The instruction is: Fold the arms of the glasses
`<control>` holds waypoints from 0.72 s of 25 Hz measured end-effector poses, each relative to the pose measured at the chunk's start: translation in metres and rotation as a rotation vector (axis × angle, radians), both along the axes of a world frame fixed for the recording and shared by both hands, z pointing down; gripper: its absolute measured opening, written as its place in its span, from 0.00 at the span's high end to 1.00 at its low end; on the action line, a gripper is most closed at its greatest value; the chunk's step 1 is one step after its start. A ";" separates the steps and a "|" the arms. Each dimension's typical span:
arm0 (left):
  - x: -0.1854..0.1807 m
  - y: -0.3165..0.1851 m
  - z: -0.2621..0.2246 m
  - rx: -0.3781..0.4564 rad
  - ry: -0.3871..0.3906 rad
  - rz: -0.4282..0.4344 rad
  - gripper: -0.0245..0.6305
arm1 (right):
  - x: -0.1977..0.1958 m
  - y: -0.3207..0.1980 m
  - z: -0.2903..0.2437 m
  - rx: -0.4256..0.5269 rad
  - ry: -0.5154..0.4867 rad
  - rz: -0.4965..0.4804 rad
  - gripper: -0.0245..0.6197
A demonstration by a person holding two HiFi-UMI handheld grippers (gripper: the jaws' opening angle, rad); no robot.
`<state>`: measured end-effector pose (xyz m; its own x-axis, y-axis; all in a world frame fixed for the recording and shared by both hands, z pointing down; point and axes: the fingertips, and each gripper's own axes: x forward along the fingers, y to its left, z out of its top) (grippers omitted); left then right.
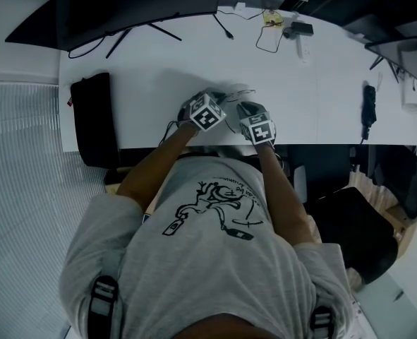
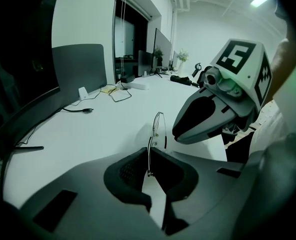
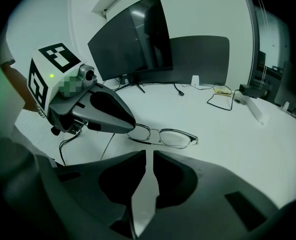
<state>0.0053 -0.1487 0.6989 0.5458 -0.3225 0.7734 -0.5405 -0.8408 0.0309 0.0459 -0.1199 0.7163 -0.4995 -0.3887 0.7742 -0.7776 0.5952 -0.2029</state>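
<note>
- The white tabletop (image 1: 152, 83) is the biggest thing here and is bare over most of its middle. Its near edge runs just behind both tongs, so the work sits close to the person's body.
- A dark monitor (image 1: 137, 6) lines the far side, a black pouch (image 1: 92, 119) lies at the left end, and cables (image 1: 268, 37) trail toward the far right. All are well apart from the work, leaving open room ahead and to either side.
- The left tongs (image 2: 150, 153) are clenched on 1 thin metal arm (image 2: 148, 164) of the glasses, which runs straight back into the slit between the jaws.
- The right tongs (image 3: 150, 154) hang just beside them, pinched down to a narrow slit with nothing inside. Their tips stop short of the frame.
- The glasses (image 3: 165, 136) sit low on the tabletop near that front edge, just ahead of the 2 tongs.
- Progress, as I judge it: the other arm (image 3: 139, 142) seems already folded across the lenses, its dark tip showing by the lens nearest the left tongs. So 1 arm looks done and 1 is left, since the held arm stands out from the front and would need swinging in.
- The near edge is the 1 tight boundary; any drag of the frame is safer going away from the body.
</note>
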 end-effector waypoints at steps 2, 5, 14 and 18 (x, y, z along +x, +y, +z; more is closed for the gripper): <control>-0.001 -0.003 0.000 0.003 -0.003 -0.003 0.91 | 0.001 -0.002 -0.004 0.021 0.003 0.002 0.87; -0.004 -0.007 0.002 0.006 -0.010 -0.006 0.91 | 0.000 -0.001 -0.006 0.028 -0.004 -0.001 0.86; -0.006 -0.017 0.003 0.016 -0.025 -0.027 0.91 | -0.006 0.013 -0.018 0.044 -0.034 -0.025 0.70; -0.006 -0.020 0.002 0.028 -0.031 -0.028 0.91 | -0.013 0.021 -0.021 0.062 -0.037 -0.038 0.58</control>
